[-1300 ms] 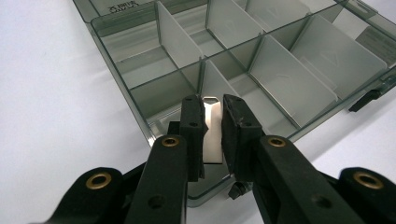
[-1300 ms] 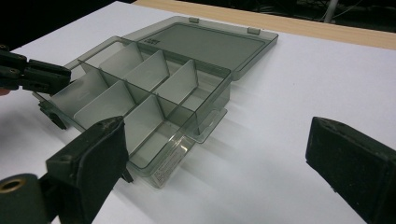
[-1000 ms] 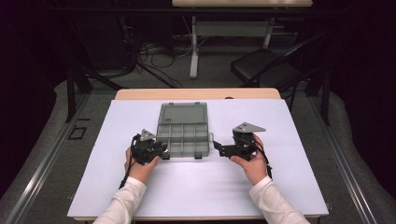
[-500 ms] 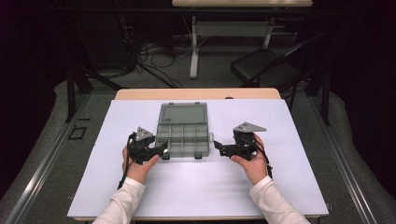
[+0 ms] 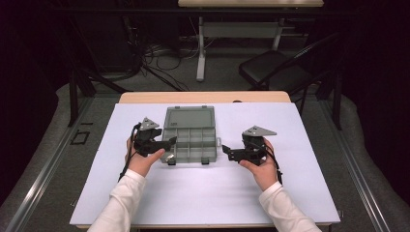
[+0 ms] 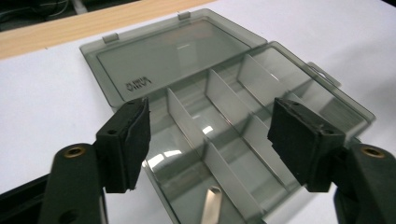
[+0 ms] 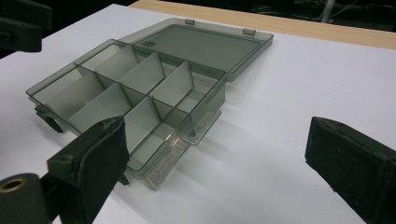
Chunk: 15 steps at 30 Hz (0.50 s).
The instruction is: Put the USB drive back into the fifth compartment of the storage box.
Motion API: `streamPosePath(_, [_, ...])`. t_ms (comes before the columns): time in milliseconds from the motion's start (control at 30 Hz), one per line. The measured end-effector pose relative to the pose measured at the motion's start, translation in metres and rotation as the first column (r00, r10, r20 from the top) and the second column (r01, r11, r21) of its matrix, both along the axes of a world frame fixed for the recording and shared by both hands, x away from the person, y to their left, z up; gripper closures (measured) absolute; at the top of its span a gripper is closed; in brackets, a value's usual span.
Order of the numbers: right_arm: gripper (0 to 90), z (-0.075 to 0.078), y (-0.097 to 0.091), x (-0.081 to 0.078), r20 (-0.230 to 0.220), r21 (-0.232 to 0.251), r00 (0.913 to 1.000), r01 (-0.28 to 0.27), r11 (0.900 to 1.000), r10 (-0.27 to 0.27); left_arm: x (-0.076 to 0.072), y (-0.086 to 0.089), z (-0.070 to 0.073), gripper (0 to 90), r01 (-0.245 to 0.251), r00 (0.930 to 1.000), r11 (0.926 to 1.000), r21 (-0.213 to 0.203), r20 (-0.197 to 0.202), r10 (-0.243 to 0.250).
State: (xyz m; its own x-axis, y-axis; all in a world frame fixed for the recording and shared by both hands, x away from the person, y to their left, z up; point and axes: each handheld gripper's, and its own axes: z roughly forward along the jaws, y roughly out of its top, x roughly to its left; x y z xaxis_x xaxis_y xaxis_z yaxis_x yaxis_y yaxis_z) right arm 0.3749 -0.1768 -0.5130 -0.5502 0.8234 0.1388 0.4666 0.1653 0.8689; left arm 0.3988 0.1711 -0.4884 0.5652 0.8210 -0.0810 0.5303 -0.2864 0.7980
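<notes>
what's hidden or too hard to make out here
- Small metal piece in the organizer box: cut off by the bottom edge of the left gripper view.
- Raised lettering on the lid: too small and reversed, left gripper view.
- Box's near-left corner, high view: covered by the left hand-held gripper.

A smoky grey see-through organiser box [image 5: 189,137] sits on a white table [image 5: 203,193] with a tan wooden edge.

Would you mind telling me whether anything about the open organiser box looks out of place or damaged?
Nothing stands out. The smoky translucent plastic organiser box sits square on the white table, lid folded flat behind it, dividers upright. One small silvery metal piece lies in a near compartment. I see no cracks or spills.
</notes>
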Motion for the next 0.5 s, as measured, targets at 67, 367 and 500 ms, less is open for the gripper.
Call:
streamPosePath(67, [5.5,0.0,-0.001,0.0,0.0,-0.003,1.0,-0.002,1.0,0.002,0.007,-0.001,0.002,21.9,0.0,1.0,1.0,-0.009,-0.008,0.0])
streamPosePath(367, [5.7,0.001,-0.002,0.0,-0.002,0.0,1.0,0.005,1.0,-0.005,0.023,0.0,-0.001,10.3,0.013,0.9998,0.9982,-0.059,-0.016,-0.014])
streamPosePath(500, [6.8,0.002,-0.001,0.0,-0.01,0.007,0.9999,0.004,1.0,-0.004,0.025,0.003,-0.008,9.4,0.019,0.9997,0.9997,-0.018,-0.014,-0.019])
